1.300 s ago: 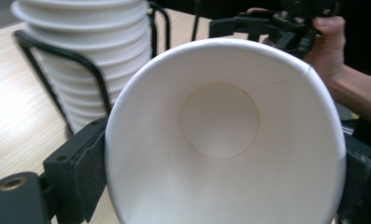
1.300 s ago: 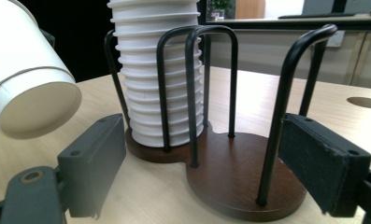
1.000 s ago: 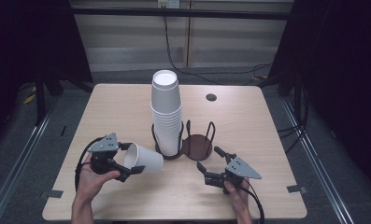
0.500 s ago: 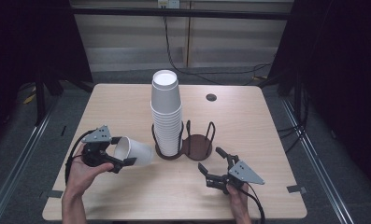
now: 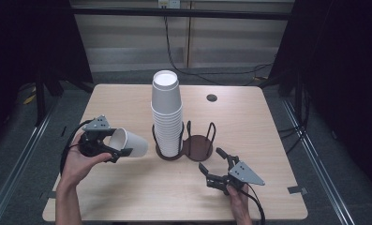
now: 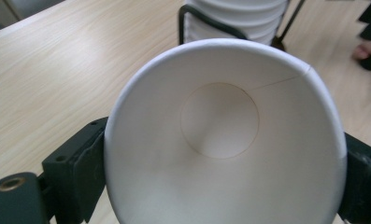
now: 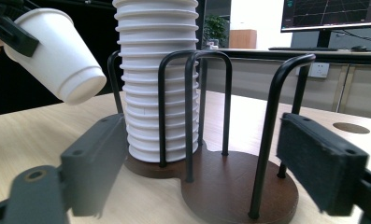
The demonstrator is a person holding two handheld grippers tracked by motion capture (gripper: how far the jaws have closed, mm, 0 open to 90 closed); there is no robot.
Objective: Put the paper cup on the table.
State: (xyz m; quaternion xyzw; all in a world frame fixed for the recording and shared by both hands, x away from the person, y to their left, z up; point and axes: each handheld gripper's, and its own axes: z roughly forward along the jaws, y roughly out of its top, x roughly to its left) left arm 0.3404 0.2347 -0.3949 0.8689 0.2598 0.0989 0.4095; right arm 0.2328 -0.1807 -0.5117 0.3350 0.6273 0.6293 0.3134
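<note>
Landmark: the dark wooden cup holder (image 5: 188,147), a double base with black wire hoops, standing near the middle of the table (image 5: 268,122).

Paper cup (image 5: 128,143): white, plain, tapered, with a rolled rim. It lies tipped on its side, off the table, just left of the holder, its bottom pointing toward the holder and its mouth toward the left gripper (image 5: 109,149). The left gripper view looks straight into the mouth: clean white inside, round bottom disc, one thin side seam. The left gripper's jaws clamp the cup's wall from both sides near the rim.

Stack of cups (image 5: 167,112): same white kind, nested tall in the holder's left ring; the right ring stands bare.

Right gripper (image 5: 219,166): in front of the holder and slightly right, jaws spread wide with nothing between them, aimed at the hoops.

Table: pale wood grain, rounded corners, a small dark round hole (image 5: 212,97) behind the holder to the right. Room: grey floor, dark curtains either side, cables hanging at the far wall.
</note>
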